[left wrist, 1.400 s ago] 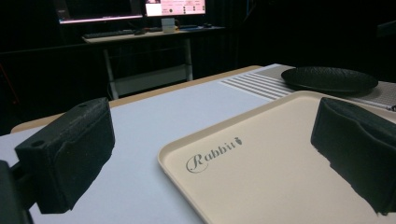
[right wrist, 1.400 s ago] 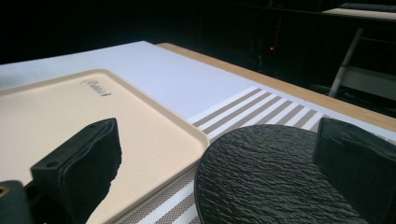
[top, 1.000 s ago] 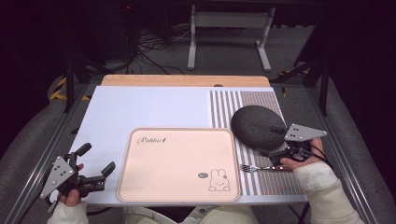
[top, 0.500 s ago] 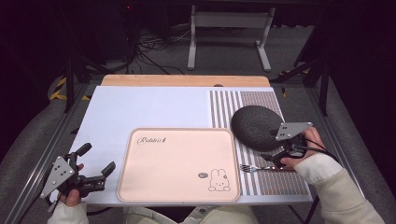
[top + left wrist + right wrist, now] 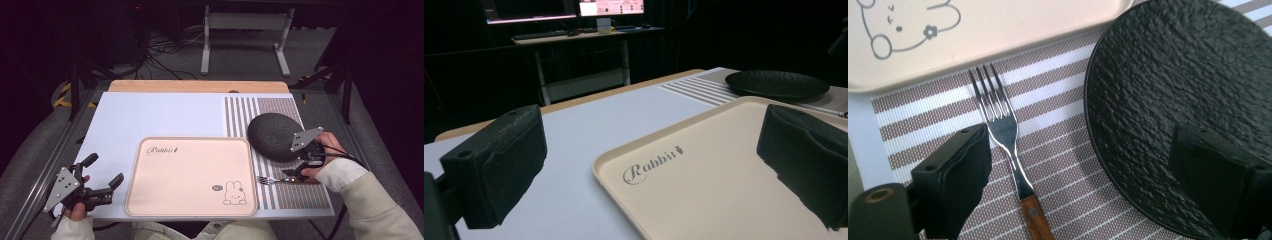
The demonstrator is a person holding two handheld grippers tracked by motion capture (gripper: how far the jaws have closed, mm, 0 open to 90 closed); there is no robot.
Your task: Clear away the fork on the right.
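A steel fork (image 5: 270, 179) with a wooden handle lies on the striped placemat (image 5: 305, 197), just right of the beige rabbit tray (image 5: 190, 172). A rough black plate (image 5: 275, 135) sits behind it. My right gripper (image 5: 296, 169) hovers open over the fork's handle end. In the right gripper view the fork (image 5: 1004, 131) runs beside one jaw while the other jaw hangs over the plate (image 5: 1188, 95), and the gripper (image 5: 1083, 185) holds nothing. My left gripper (image 5: 106, 169) stands open at the tray's left edge, and in its own view the gripper (image 5: 651, 145) frames the tray (image 5: 724, 175).
A pale blue mat (image 5: 165, 115) covers the table's left and middle, with a wooden strip (image 5: 200, 86) along the far edge. Metal frame rails run down both table sides. A white stand (image 5: 245, 35) sits on the floor beyond.
My right gripper has shifted slightly left, closer over the fork and the plate's near edge. The left gripper, fork, plate and tray have stayed put.
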